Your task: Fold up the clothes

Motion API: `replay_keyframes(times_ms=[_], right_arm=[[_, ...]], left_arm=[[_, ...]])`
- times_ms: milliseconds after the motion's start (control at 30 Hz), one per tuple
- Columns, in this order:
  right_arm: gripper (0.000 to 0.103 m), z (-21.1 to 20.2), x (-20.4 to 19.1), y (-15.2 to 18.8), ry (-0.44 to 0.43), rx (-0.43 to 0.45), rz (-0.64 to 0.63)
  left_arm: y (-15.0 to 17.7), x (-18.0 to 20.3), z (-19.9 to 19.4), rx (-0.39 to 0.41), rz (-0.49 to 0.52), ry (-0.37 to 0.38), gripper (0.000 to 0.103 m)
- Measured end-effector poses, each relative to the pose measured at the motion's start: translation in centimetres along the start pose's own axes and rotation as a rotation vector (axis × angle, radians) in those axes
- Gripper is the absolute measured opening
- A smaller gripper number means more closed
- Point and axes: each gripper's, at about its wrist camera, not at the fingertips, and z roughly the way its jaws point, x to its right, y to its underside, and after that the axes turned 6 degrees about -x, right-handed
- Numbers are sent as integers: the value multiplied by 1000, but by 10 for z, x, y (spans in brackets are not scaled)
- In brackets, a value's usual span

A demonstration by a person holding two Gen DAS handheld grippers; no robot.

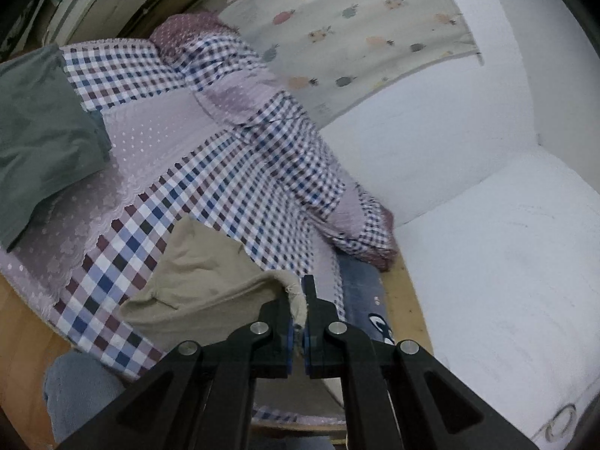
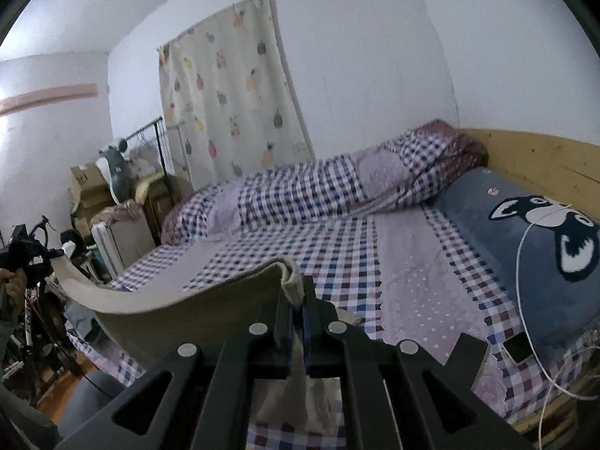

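Note:
A beige garment (image 1: 198,281) hangs over the checked bed sheet (image 1: 210,195), held at two corners. My left gripper (image 1: 299,300) is shut on one hemmed corner of it, the cloth pinched between the blue pads. In the right wrist view the same beige garment (image 2: 195,300) stretches in a sagging band to the left. My right gripper (image 2: 298,300) is shut on its other corner. The left gripper (image 2: 22,251) shows far left in that view, gripping the far end. A folded grey-green garment (image 1: 41,131) lies on the bed at the left.
A rolled checked quilt (image 2: 307,187) lies along the wall side of the bed. A blue cat-face pillow (image 2: 525,247) rests by the wooden headboard (image 2: 543,161), with a white cable and a phone (image 2: 519,348) near it. Boxes and a bicycle (image 2: 33,322) crowd the left.

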Motion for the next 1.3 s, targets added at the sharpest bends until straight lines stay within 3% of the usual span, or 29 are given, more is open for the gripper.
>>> replay_keyframes(times_ms=[167, 400, 633, 733, 900, 1067, 1300], right_arm=[[2, 70, 13, -28, 12, -89, 1], [2, 192, 49, -57, 21, -246, 0], [2, 363, 99, -32, 72, -512, 10], [2, 415, 117, -18, 95, -596, 19], [2, 464, 139, -13, 112, -638, 51], [2, 495, 150, -7, 129, -676, 71], [3, 530, 160, 6, 175, -720, 82]], left_arm=[[-40, -6, 52, -26, -25, -72, 1], [-104, -31, 158, -97, -84, -221, 1], [-150, -100, 294, -162, -202, -401, 1], [-157, -129, 346, -195, -227, -465, 1], [-165, -154, 392, -218, -233, -536, 1], [-175, -158, 422, -235, -170, -572, 1], [-185, -165, 453, -232, -135, -578, 2]])
